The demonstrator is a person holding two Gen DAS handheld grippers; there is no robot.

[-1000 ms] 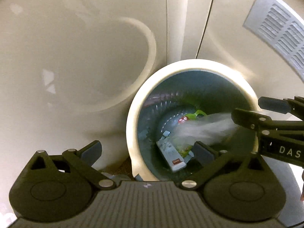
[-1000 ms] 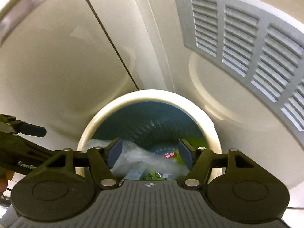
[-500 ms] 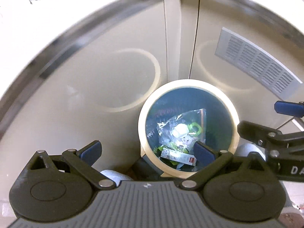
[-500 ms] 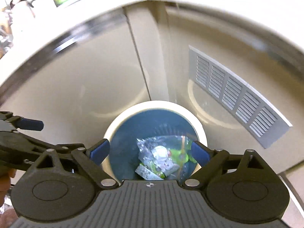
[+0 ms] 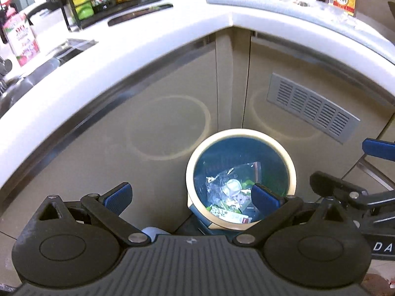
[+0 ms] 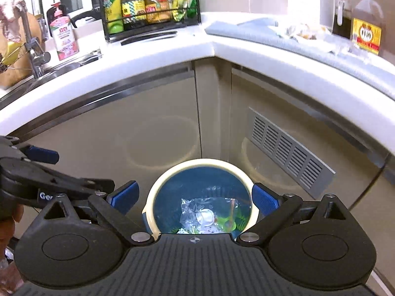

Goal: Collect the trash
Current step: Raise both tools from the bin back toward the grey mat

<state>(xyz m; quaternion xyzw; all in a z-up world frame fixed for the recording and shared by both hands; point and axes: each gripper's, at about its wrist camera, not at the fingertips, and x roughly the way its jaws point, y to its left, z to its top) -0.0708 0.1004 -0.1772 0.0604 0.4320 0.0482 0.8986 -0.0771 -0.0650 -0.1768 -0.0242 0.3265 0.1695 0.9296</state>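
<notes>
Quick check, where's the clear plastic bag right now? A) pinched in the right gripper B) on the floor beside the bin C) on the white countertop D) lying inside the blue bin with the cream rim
D: the clear plastic bag lies on other wrappers inside the bin, and the right gripper, whose jaws have just been opening, stands wide with nothing between its pads.

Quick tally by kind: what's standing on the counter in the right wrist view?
Bottles in the black rack: 5
Pink pump bottle: 1
Oil jug: 1
Faucet: 1
Blue-grey cloth: 1
Total: 9
</notes>
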